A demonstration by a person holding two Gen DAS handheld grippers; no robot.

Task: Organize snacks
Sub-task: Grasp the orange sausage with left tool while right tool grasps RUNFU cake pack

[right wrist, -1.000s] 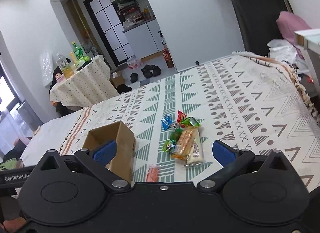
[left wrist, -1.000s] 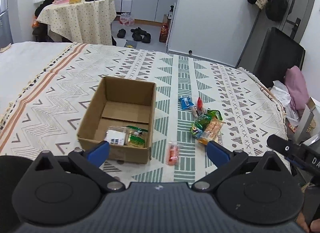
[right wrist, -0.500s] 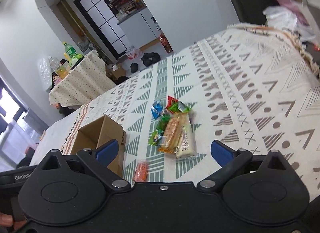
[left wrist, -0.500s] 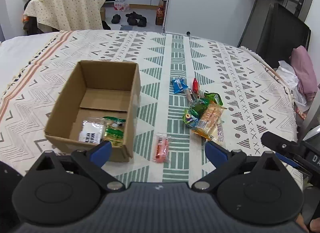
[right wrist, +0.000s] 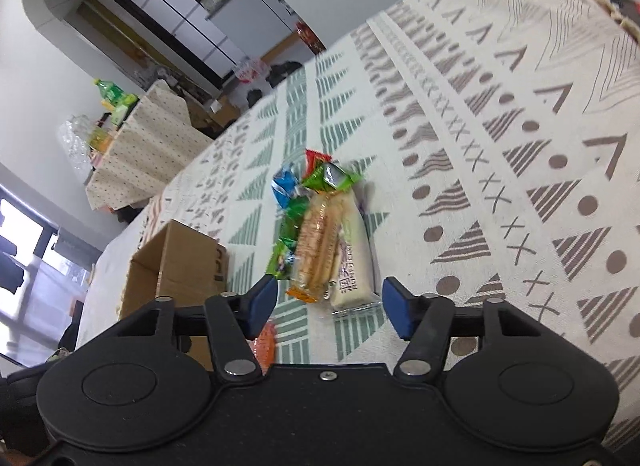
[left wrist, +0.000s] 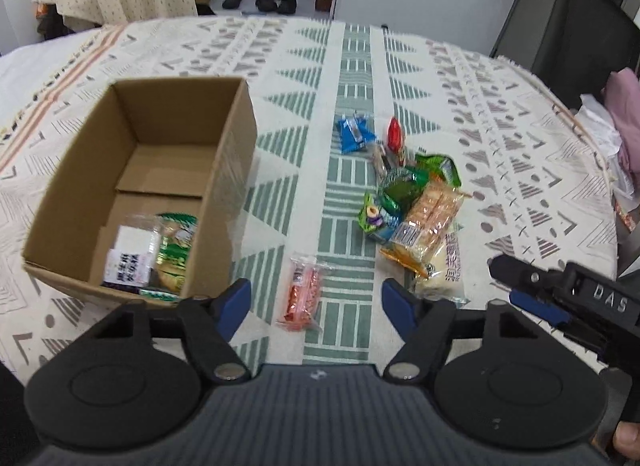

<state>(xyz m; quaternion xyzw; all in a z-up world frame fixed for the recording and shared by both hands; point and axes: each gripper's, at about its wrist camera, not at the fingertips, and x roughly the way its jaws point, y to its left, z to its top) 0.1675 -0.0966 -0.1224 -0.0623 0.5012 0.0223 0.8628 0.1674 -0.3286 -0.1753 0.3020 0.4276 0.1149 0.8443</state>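
An open cardboard box sits on the patterned bedspread, with two snack packets in its near end. An orange-pink snack packet lies between the tips of my open, empty left gripper. A pile of snacks lies to the right: a biscuit pack, a white bread pack, green packets, a blue one, a red one. My right gripper is open and empty, its tips just short of the biscuit pack and bread pack. The box is to its left.
The right gripper's body shows at the right of the left wrist view. The bed's right edge drops toward a dark chair and pink cloth. A small table with bottles and shoes on the floor lie beyond the bed.
Both grippers have moved forward and down toward the bedspread. The left now frames the orange-pink packet; the right has closed in on the biscuit and bread packs. Both stay open.
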